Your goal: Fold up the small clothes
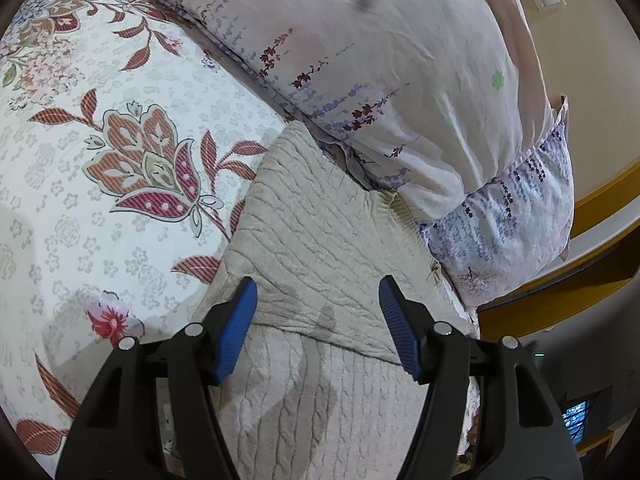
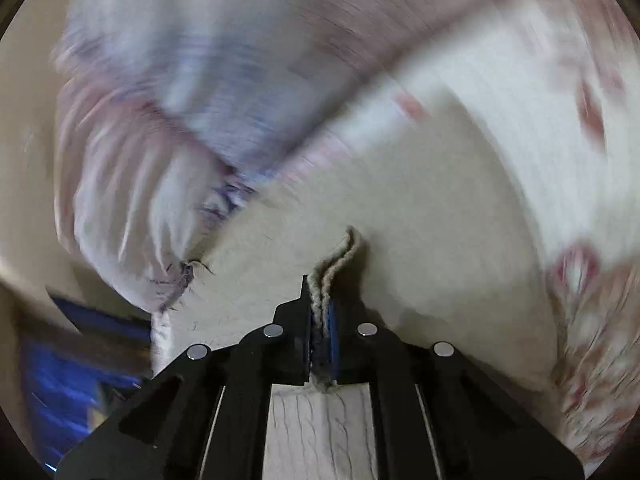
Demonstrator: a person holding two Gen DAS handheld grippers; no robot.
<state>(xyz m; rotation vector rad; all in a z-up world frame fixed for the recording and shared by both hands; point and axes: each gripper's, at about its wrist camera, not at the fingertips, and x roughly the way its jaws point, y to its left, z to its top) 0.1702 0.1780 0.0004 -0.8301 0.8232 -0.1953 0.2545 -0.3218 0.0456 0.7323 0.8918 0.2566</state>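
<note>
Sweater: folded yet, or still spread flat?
Partly folded: the sweater has one layer lapped over another, and the right gripper pinches a doubled edge.

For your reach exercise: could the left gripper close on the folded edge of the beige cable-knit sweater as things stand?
Probably yes: the left gripper is open, with the folded edge of the beige cable-knit sweater just below and nothing between.

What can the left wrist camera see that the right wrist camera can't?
Only the left wrist view shows the open left gripper above the knitted sweater, and the sharp flowers on the bedspread. Only the right wrist view shows the right gripper shut on a sweater edge. Both show the sweater, the bedspread and the pillow.
</note>
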